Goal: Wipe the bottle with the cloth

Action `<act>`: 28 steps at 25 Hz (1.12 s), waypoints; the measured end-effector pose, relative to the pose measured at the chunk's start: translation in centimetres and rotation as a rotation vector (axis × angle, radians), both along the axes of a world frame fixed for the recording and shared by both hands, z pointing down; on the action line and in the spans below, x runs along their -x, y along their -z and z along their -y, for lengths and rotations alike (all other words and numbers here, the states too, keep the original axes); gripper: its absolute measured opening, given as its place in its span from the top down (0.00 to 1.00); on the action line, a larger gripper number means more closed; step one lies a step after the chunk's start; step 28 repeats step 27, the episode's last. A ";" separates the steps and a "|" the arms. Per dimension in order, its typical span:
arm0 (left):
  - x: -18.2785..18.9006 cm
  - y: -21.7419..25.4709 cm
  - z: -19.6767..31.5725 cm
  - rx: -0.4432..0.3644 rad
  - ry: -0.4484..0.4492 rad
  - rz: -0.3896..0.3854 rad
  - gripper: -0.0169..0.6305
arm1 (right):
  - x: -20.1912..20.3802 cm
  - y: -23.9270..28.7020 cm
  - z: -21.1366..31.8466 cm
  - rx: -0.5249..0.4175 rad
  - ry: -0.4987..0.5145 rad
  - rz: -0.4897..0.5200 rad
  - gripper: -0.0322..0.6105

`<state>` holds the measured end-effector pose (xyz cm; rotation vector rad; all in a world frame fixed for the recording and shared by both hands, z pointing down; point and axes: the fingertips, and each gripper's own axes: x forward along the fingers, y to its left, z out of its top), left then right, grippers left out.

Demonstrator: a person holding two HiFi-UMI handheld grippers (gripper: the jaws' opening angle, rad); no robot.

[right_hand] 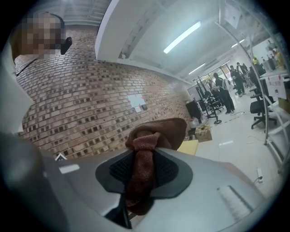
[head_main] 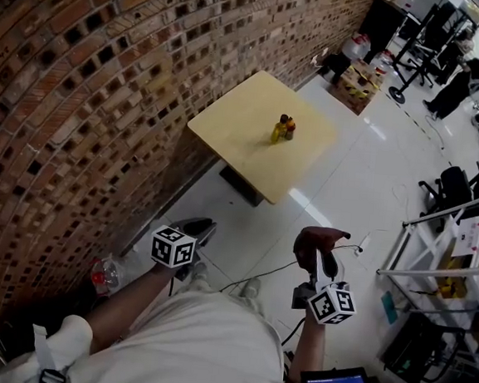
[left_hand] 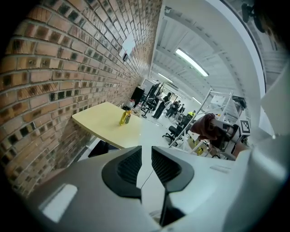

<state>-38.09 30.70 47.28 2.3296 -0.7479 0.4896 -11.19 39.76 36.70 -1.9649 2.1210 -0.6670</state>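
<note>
A yellow bottle (head_main: 277, 131) (left_hand: 124, 118) stands on the pale square table (head_main: 238, 115) (left_hand: 97, 122) by the brick wall, with a smaller dark bottle (head_main: 290, 129) touching it. Both grippers are well short of the table, over the floor. My left gripper (head_main: 196, 227) (left_hand: 146, 165) has its jaws drawn together to a thin slit with nothing between them. My right gripper (head_main: 323, 261) (right_hand: 144, 170) is shut on a brown cloth (head_main: 319, 239) (right_hand: 147, 149) (left_hand: 206, 127), which bunches above the jaws and hangs down between the pads.
The brick wall (head_main: 82, 89) runs along the left. White shelving racks (head_main: 451, 247) and office chairs (head_main: 448, 188) stand at the right. Cardboard boxes (head_main: 358, 76) and people are far back. A plastic bottle (head_main: 103, 275) lies by the wall, and a cable (head_main: 257, 276) crosses the floor.
</note>
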 end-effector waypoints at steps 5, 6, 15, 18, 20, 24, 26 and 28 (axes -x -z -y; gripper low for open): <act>-1.6 -0.2 0.1 0.008 -0.027 0.010 0.85 | -0.3 0.0 -0.2 -0.004 0.021 -0.068 0.81; -2.1 -0.3 0.0 0.010 -0.035 0.013 0.85 | -0.3 0.0 -0.4 -0.006 0.025 -0.074 0.81; -7.6 -0.5 -0.5 0.002 -0.140 0.038 0.86 | -2.3 0.2 -1.7 -0.032 -0.002 -0.082 0.81; -9.7 -0.6 -1.1 0.002 -0.181 0.049 0.86 | -3.6 0.2 -2.9 -0.034 -0.033 -0.076 0.81; -11.2 -0.4 -1.4 -0.006 -0.203 0.053 0.86 | -4.6 0.3 -3.7 -0.038 -0.049 -0.072 0.81; -13.6 0.1 -2.1 -0.023 -0.228 0.054 0.86 | -6.2 0.2 -5.0 -0.042 -0.060 -0.068 0.81; -14.8 0.3 -2.5 -0.030 -0.240 0.053 0.86 | -6.8 0.1 -5.5 -0.046 -0.064 -0.067 0.81; -15.3 0.3 -2.6 -0.033 -0.245 0.053 0.86 | -7.2 0.1 -5.7 -0.048 -0.066 -0.066 0.81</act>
